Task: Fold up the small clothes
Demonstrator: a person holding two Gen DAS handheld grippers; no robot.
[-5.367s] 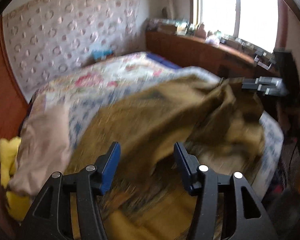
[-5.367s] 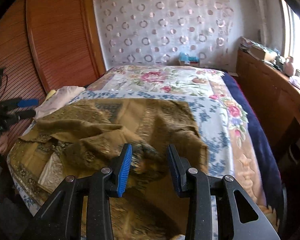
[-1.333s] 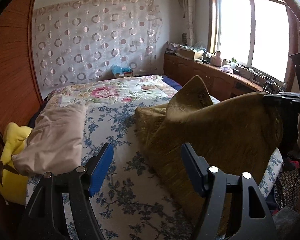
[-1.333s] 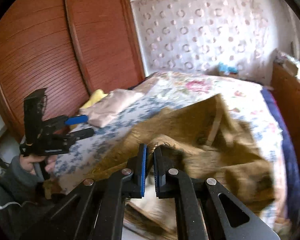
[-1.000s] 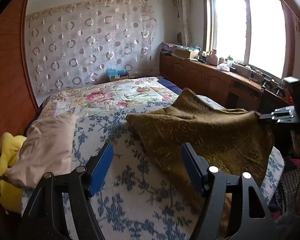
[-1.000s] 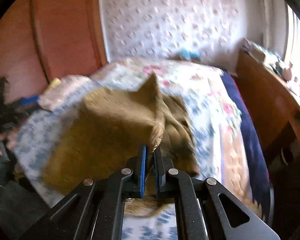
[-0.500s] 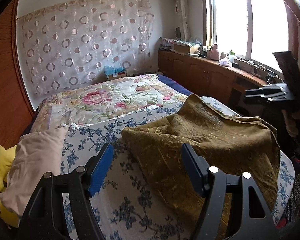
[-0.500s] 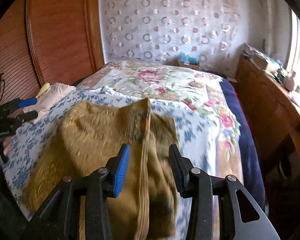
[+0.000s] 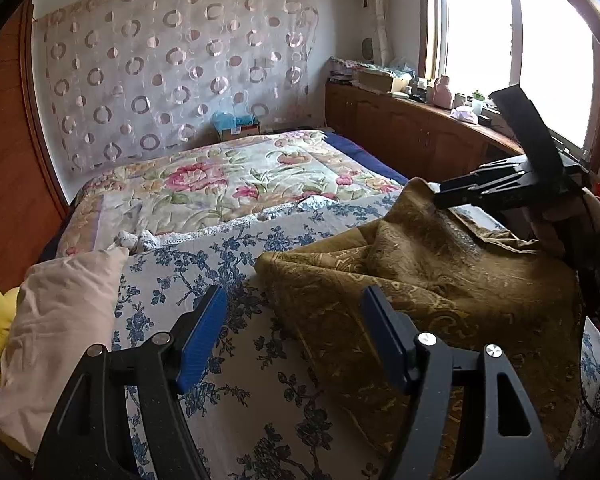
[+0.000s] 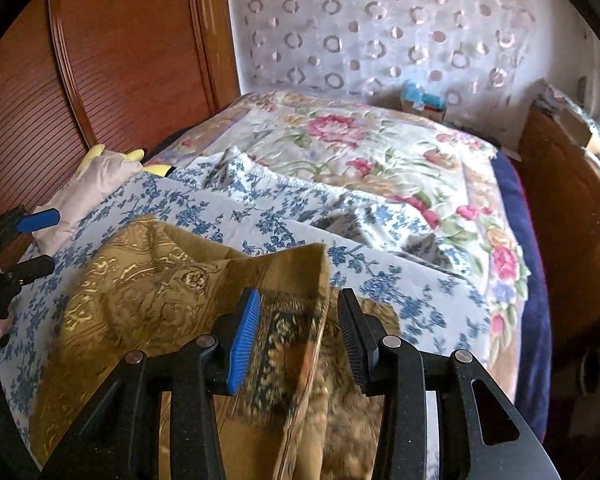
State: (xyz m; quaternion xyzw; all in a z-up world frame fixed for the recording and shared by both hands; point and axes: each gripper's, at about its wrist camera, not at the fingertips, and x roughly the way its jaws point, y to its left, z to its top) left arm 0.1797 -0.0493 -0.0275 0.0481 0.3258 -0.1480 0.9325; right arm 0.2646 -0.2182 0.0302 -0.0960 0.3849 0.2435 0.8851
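Olive-gold patterned cloth lies half-folded on the bed, my right tongs parted around its raised edge without pinching, left tongs wide and empty; I fear that loose flap slumping crooked.
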